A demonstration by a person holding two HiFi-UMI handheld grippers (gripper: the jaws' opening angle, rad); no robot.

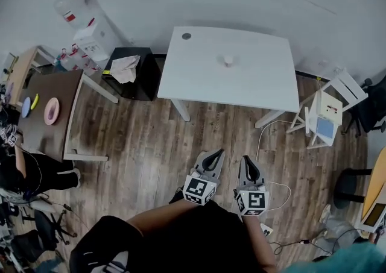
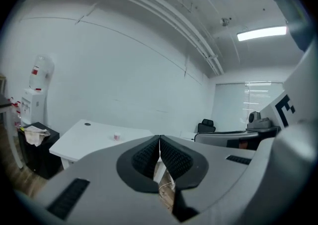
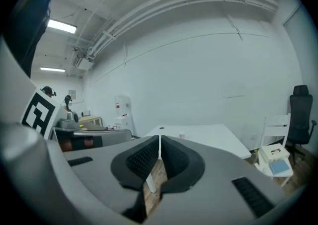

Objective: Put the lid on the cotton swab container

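While the grey left gripper and grey right gripper are pinched closed on nothing, the tiny pale cotton swab container sits far off on the white rectangular table. It looks light and tippy, so hold its sides softly.

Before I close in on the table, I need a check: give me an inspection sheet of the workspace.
Surface: white table, nearly bare.
Job's things: small container near the table's middle; a separate lid is too small to tell.
Clutter: nothing seen on the white table.
Grippers: left gripper and right gripper over the floor, short of the table, jaws together, empty.
Cables: white cable on the wood floor by a table leg.
Surroundings: black cabinet, brown table, white chair.
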